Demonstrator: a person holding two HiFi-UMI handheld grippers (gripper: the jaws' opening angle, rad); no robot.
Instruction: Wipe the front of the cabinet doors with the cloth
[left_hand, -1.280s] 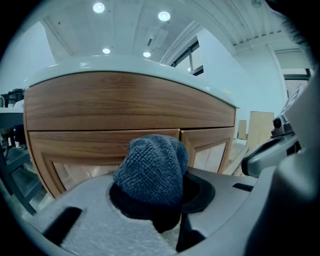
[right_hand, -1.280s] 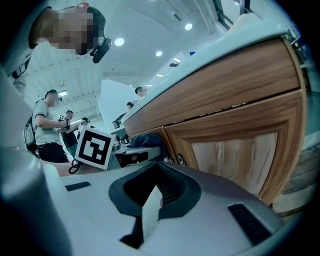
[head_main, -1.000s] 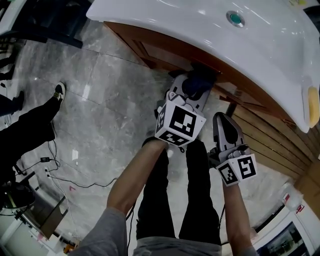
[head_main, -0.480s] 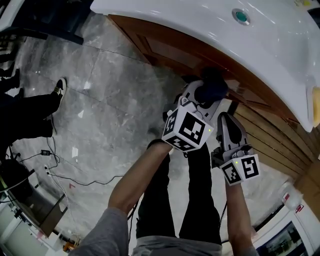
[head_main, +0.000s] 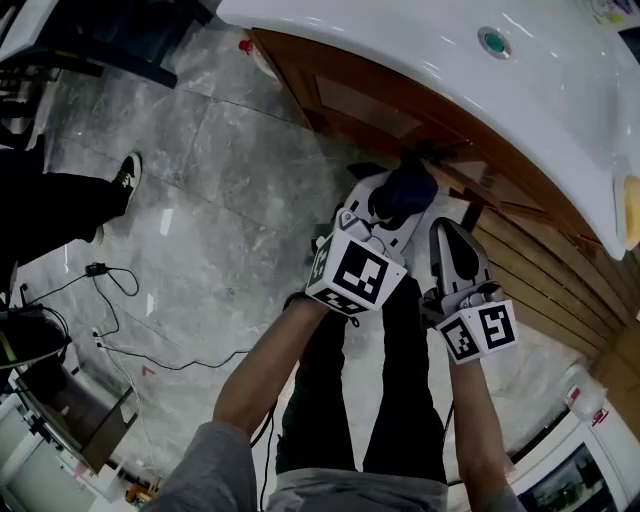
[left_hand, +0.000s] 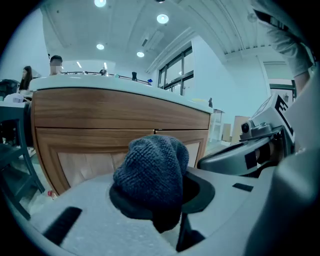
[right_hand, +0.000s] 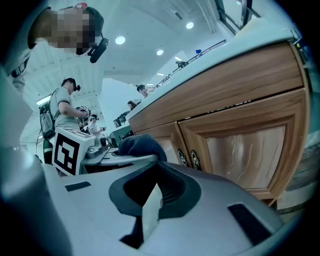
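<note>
A dark blue knitted cloth (head_main: 405, 188) is bunched in my left gripper (head_main: 398, 203), which is shut on it. It fills the jaws in the left gripper view, where the cloth (left_hand: 151, 170) hangs over the left gripper (left_hand: 159, 202). The wooden cabinet doors (head_main: 362, 102) stand under a white counter, and the cloth is close to their front; I cannot tell whether it touches. My right gripper (head_main: 447, 236) sits just right of the left one, shut and empty. In the right gripper view the right gripper (right_hand: 151, 196) faces a door panel (right_hand: 246, 149) and the two dark handles (right_hand: 187, 159).
A white sink counter (head_main: 470, 95) with a drain (head_main: 493, 42) overhangs the doors. Grey marble floor (head_main: 220, 200) lies to the left, with cables (head_main: 110, 290) and a bystander's shoe (head_main: 125, 172). Wooden slats (head_main: 540, 270) run at the right. My own legs (head_main: 400, 400) are below.
The left gripper with the cloth swung right along the cabinet front, then came back left and a little lower. The right gripper has hardly moved.
</note>
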